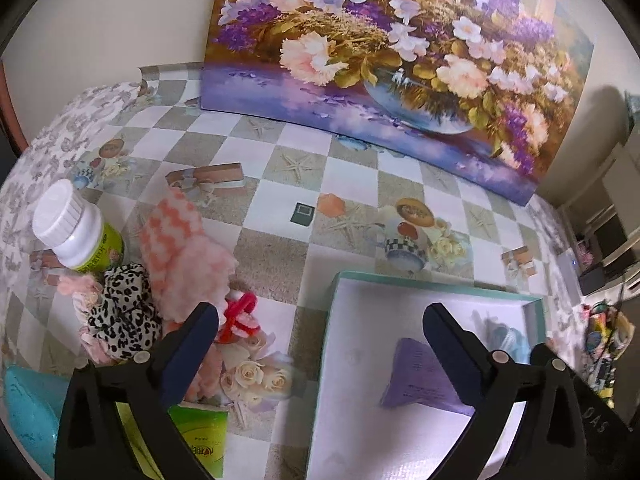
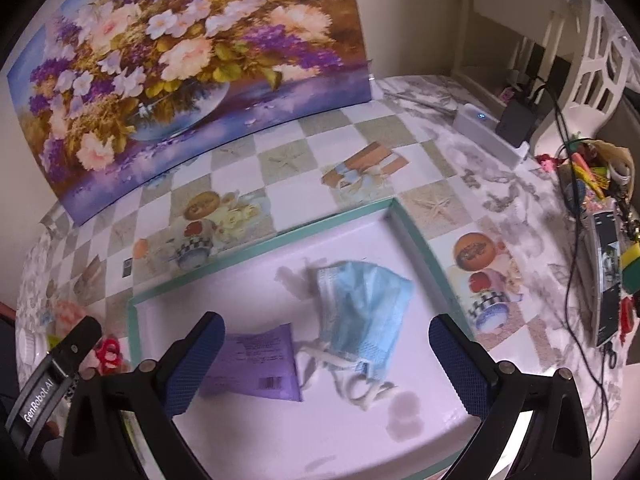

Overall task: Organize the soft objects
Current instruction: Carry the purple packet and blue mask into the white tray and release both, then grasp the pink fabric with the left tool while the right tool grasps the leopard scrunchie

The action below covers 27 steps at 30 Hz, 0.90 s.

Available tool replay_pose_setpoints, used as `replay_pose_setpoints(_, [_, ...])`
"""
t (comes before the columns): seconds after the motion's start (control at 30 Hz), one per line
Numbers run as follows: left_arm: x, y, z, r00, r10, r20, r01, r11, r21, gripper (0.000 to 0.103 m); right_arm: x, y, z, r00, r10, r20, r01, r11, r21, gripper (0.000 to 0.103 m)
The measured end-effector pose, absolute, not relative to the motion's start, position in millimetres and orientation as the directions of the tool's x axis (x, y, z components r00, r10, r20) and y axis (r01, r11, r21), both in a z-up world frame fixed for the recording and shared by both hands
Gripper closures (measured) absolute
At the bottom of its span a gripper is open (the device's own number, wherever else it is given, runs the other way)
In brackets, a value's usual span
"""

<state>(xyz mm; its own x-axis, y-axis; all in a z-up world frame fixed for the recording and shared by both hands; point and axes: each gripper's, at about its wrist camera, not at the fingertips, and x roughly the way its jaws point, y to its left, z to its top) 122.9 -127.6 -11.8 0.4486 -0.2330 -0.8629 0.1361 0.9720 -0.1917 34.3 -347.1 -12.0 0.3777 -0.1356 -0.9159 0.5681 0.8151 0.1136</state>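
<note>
A shallow white box with a teal rim [image 2: 416,240] lies on the table. Inside it rest a blue face mask [image 2: 364,308] and a flat purple packet [image 2: 256,364]. My right gripper [image 2: 326,364] hangs open above them, holding nothing. In the left wrist view the same box [image 1: 432,284] shows the purple packet [image 1: 420,376] and part of the mask [image 1: 508,336]. My left gripper [image 1: 320,348] is open over the box's left rim. Left of it lie a pink fuzzy cloth [image 1: 184,252], a leopard-print scrunchie [image 1: 124,312] and a red fuzzy piece [image 1: 240,312].
A white-capped green bottle [image 1: 76,228], a green packet [image 1: 200,436] and a turquoise item [image 1: 28,408] sit at the left. A flower painting [image 1: 380,52] leans on the wall behind. Cables, a phone [image 2: 606,276] and clutter crowd the table's right side.
</note>
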Motion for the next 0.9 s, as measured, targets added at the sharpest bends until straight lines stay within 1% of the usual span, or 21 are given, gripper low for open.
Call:
replay_pose_setpoints(0.13, [125.5, -117.0, -8.2, 0.42, -0.307, -0.854, 0.15, 0.951, -0.269, 0.0, 38.1, -336.1, -4.9, 0.422, -0.098, -0.901, 0.537, 0.828, 0.161, 0.0])
replay_pose_setpoints(0.2, [126.7, -107.9, 0.1, 0.414, -0.351, -0.84, 0.158, 0.936, -0.313, 0.0, 41.6, -329.0, 1.8, 0.449, -0.084, -0.89, 0.513, 0.84, 0.179, 0.0])
replay_pose_setpoints(0.27, [127.1, -96.3, 12.9, 0.426, -0.368, -0.827, 0.159, 0.93, -0.332, 0.0, 44.5, -322.5, 6.6, 0.475, -0.072, -0.877, 0.495, 0.846, 0.199, 0.0])
replay_pose_setpoints(0.33, [127.7, -84.4, 22.8, 0.44, -0.331, -0.834, 0.137, 0.943, -0.302, 0.0, 47.0, -315.6, 10.9, 0.498, -0.053, -0.866, 0.478, 0.85, 0.222, 0.0])
replay_pose_setpoints(0.43, [129.4, -59.0, 34.6, 0.467, -0.192, -0.863, 0.081, 0.981, -0.175, 0.0, 52.5, -299.8, 17.2, 0.525, -0.028, -0.851, 0.435, 0.868, 0.24, 0.0])
replay_pose_setpoints(0.53, [132.0, -27.3, 38.5, 0.472, -0.103, -0.876, 0.002, 0.993, -0.115, 0.0, 60.5, -277.7, 20.9, 0.536, -0.018, -0.844, 0.382, 0.897, 0.223, 0.0])
replay_pose_setpoints(0.73, [138.6, 41.4, 34.9, 0.457, -0.035, -0.889, -0.169, 0.978, -0.125, 0.0, 77.9, -231.5, 10.7, 0.529, 0.093, -0.844, 0.274, 0.922, 0.273, 0.0])
replay_pose_setpoints(0.9, [141.5, 61.7, 20.5, 0.419, 0.006, -0.908, -0.22, 0.971, -0.095, 0.0, 92.6, -190.9, -4.2, 0.491, 0.134, -0.861, 0.204, 0.943, 0.263, 0.0])
